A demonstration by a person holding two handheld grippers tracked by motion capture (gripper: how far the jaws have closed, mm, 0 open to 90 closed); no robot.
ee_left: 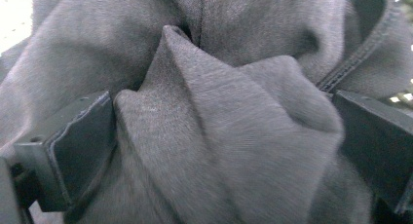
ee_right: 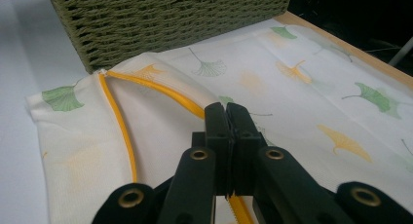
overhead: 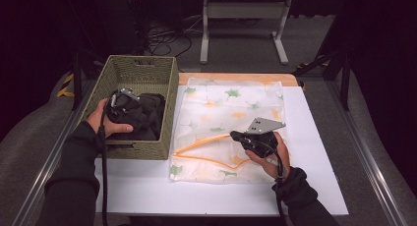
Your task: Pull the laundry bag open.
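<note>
A dark grey garment (overhead: 147, 117) lies bunched inside the woven green basket (overhead: 168, 113) at the table's left. My left gripper (overhead: 134, 107) reaches down into it. In the left gripper view its jaws stand wide apart, and a thick fold of the garment (ee_left: 229, 151) bulges between the fingers (ee_left: 73, 151). A white mesh bag (overhead: 231, 110) printed with green and orange leaves lies flat beside the basket. My right gripper (overhead: 236, 135) is shut on its yellow zipper edge (overhead: 196, 145), near the bag's front. In the right gripper view the gripper (ee_right: 227, 112) pinches the zipper (ee_right: 122, 131).
The basket's side wall (ee_right: 170, 24) stands just beyond the bag's open corner. The white tabletop (overhead: 147, 186) has bare room in front of the basket and bag. A metal frame (overhead: 243, 19) stands on the floor behind the table.
</note>
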